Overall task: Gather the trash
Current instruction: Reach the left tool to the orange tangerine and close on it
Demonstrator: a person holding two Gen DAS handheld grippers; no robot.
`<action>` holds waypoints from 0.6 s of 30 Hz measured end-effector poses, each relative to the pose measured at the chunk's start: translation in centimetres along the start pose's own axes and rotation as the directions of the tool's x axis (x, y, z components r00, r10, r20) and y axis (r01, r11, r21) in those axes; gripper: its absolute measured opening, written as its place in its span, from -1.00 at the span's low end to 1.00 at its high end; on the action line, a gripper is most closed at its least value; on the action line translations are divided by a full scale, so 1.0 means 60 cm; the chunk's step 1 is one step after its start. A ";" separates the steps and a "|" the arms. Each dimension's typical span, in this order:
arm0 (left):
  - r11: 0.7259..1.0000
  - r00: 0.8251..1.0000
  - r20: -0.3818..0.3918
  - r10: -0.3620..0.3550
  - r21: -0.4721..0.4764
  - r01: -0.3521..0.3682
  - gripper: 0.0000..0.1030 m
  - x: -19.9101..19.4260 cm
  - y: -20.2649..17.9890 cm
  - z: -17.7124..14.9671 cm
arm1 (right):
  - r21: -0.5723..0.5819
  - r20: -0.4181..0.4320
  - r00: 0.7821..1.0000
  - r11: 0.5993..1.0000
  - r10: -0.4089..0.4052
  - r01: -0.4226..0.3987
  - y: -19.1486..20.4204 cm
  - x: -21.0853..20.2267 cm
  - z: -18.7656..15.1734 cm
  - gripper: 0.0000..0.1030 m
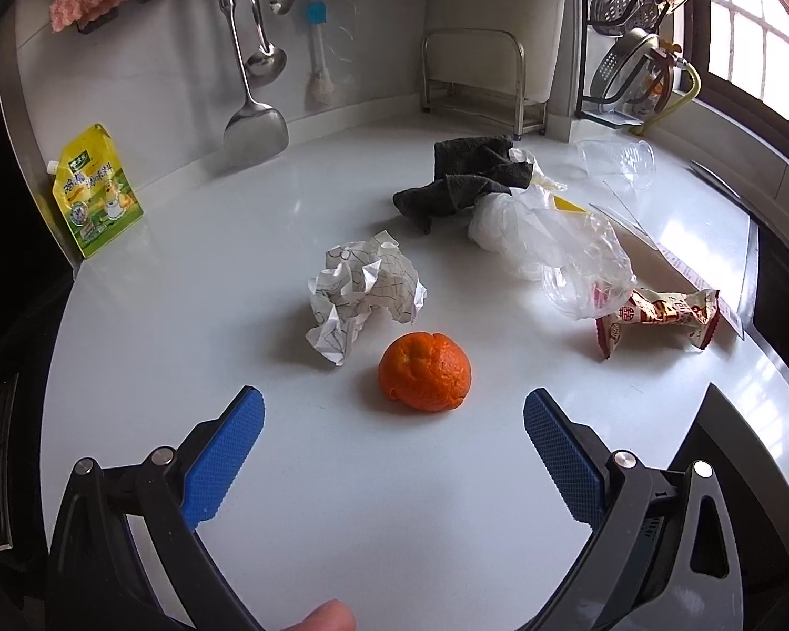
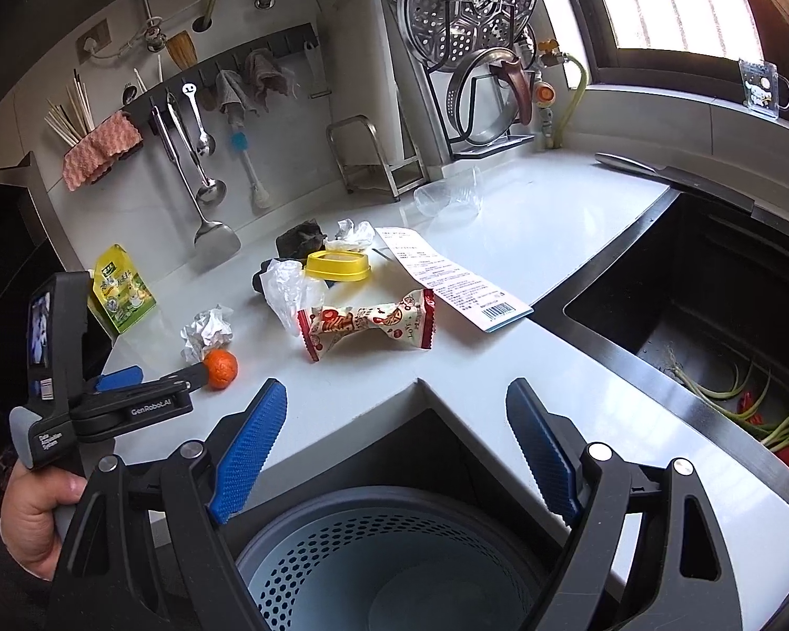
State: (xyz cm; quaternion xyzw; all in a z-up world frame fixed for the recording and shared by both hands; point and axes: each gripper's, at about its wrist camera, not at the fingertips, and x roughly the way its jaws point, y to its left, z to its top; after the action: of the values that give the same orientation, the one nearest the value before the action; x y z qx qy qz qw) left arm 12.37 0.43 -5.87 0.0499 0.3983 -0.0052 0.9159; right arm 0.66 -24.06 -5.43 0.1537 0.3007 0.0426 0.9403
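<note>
An orange peel lies on the white counter, just ahead of my open, empty left gripper. Behind it lies a crumpled paper ball. To the right are a clear plastic bag and a red-and-cream snack wrapper. In the right wrist view my right gripper is open and empty above a grey perforated bin. That view also shows the peel, the paper ball, the wrapper, a receipt and the left gripper.
A dark cloth, a yellow lid, a clear cup and a yellow pouch sit on the counter. Utensils hang on the wall. A dark sink with vegetable scraps lies at right.
</note>
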 end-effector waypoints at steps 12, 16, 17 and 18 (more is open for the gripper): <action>1.000 1.000 -0.028 -0.002 0.005 0.002 0.73 0.055 -0.024 0.006 | 0.016 -0.019 0.999 0.999 0.031 -0.031 -0.030 0.054 0.014 0.59; 0.999 0.998 -0.048 -0.043 -0.004 0.042 0.35 0.070 -0.020 0.011 | 0.022 -0.020 0.999 0.999 0.040 -0.039 -0.033 0.065 0.018 0.59; 0.999 0.998 -0.047 -0.052 0.001 0.052 0.24 0.070 -0.021 0.012 | 0.022 -0.022 0.999 0.999 0.041 -0.041 -0.034 0.068 0.018 0.59; 0.998 0.997 -0.045 -0.067 0.005 0.068 0.00 0.069 -0.022 0.012 | 0.021 -0.025 0.999 0.999 0.043 -0.043 -0.034 0.071 0.018 0.59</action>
State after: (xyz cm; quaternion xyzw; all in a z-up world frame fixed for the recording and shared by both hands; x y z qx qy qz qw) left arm 15.69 -0.80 -8.53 0.0393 0.4199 -0.0362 0.9060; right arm 4.73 -25.54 -7.58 0.1691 0.3097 0.0616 0.9336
